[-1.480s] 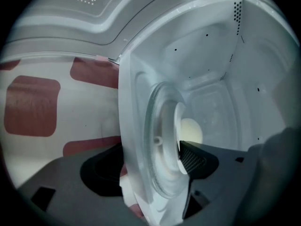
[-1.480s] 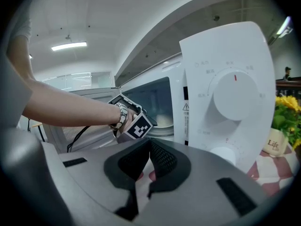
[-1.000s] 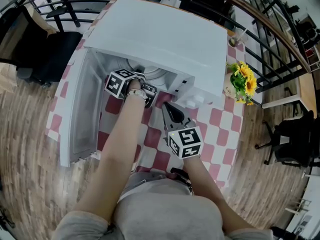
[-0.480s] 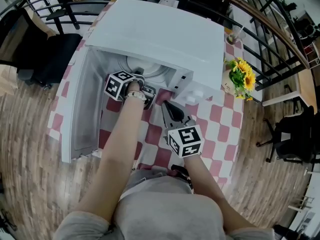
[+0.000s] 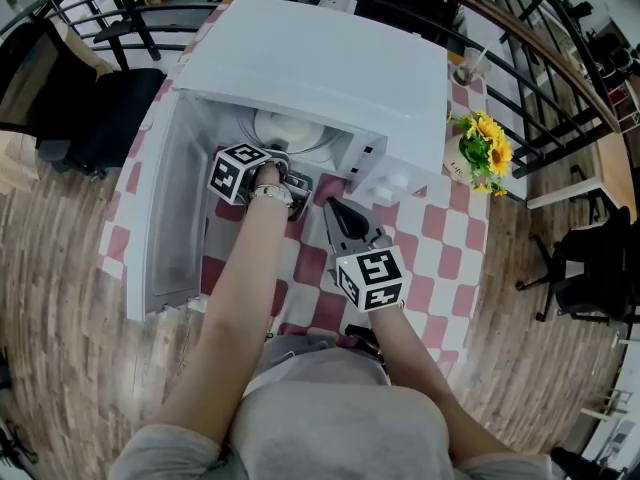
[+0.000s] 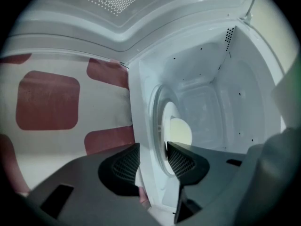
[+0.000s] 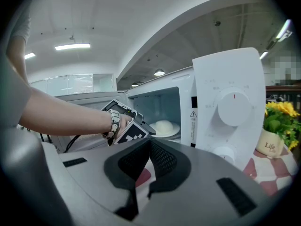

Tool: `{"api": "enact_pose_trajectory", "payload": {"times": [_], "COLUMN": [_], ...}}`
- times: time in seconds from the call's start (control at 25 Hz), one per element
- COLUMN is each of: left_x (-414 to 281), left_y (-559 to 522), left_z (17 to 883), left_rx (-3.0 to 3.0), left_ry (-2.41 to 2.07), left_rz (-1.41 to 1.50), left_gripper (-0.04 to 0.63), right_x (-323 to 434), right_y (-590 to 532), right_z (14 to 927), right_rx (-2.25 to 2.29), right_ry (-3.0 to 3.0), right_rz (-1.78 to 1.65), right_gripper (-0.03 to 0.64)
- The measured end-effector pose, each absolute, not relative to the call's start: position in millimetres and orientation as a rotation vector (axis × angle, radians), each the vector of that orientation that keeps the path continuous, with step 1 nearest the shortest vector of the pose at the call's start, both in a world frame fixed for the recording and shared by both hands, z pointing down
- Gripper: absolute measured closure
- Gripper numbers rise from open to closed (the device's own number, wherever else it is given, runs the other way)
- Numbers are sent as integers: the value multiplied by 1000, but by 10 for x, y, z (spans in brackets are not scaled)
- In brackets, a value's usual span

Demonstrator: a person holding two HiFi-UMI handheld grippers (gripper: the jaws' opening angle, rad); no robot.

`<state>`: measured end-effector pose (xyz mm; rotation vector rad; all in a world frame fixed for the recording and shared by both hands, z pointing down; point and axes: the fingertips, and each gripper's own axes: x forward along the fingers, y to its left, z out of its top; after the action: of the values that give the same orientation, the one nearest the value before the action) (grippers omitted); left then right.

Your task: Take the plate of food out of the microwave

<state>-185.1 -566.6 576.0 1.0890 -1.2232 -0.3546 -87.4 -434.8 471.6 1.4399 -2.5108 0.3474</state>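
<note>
The white microwave (image 5: 330, 58) stands with its door (image 5: 170, 208) swung wide to the left. Inside, a white plate (image 5: 290, 128) carries a pale round bun (image 7: 164, 125). My left gripper (image 5: 290, 170) reaches into the oven's mouth. In the left gripper view its jaws (image 6: 150, 161) straddle the white rim of the plate (image 6: 162, 121) and are closing on it; the pads do not clearly press. The bun (image 6: 181, 131) lies just beyond them. My right gripper (image 5: 335, 208) hovers over the checked cloth in front of the oven, shut and empty (image 7: 149, 147).
The red-and-white checked table (image 5: 440, 248) carries a pot of yellow flowers (image 5: 480, 153) right of the microwave and a cup with a straw (image 5: 468, 73) behind it. A railing runs behind the table. A black office chair (image 5: 585, 268) stands at the right.
Both grippers keep their places at the oven's mouth. The head view has shifted slightly, so a little more of the plate shows inside.
</note>
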Motion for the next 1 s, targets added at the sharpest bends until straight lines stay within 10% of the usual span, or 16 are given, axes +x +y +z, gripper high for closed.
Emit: {"api": "enact_pose_trajectory", "payload": {"times": [1.0], "left_x": [-1853], "left_y": [-5538], "left_z": [5390], "left_rx": [1185], "left_ry": [-1164], "left_rz": [-462], "left_gripper": [578], "right_x": [-870], "right_y": [-4215], "right_z": [4565], "right_rx": [1439], "right_ry": [-2535], "right_rz": [290], "right_gripper": [594]}}
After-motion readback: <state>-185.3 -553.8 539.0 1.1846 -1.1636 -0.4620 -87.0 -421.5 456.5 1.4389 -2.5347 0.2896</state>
